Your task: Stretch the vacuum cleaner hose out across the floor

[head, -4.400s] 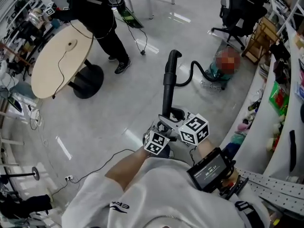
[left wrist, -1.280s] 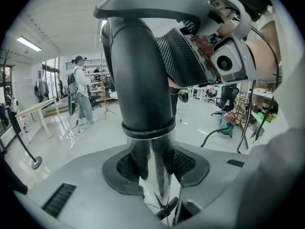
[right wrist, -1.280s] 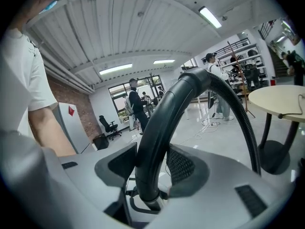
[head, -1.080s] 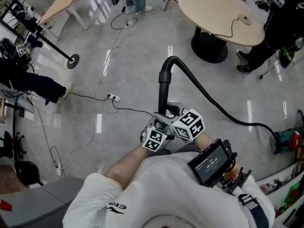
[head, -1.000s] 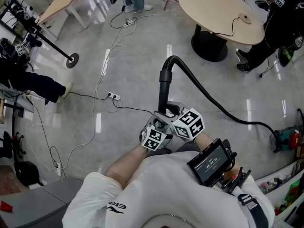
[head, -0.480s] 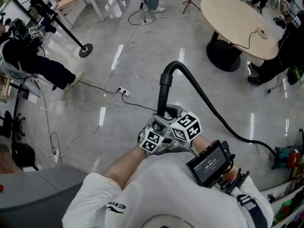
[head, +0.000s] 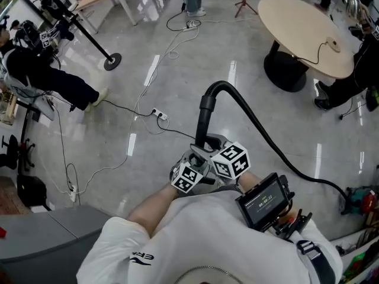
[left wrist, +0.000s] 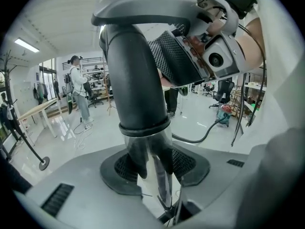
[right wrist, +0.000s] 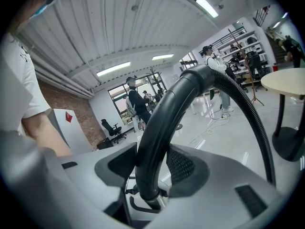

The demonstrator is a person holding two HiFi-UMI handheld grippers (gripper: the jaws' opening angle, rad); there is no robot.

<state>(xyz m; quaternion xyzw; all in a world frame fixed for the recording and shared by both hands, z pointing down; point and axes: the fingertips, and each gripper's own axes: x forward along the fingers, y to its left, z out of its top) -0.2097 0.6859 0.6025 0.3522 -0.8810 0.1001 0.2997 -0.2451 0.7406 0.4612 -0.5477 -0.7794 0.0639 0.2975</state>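
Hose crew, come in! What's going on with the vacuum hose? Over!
Left gripper and right gripper both clamped on hose end. Hose trails right across floor to vacuum. Power strip and cables lie ahead. Over.

A shared lab or workshop is indicated: a polished grey floor (head: 195, 46) is strewn with cables (head: 173, 53) and a power strip (head: 158, 113), a round table (head: 284, 16) and equipment stand (head: 112, 61) are set about (shelving (right wrist: 238, 38) is seen beyond), under strip lights (right wrist: 207, 6).
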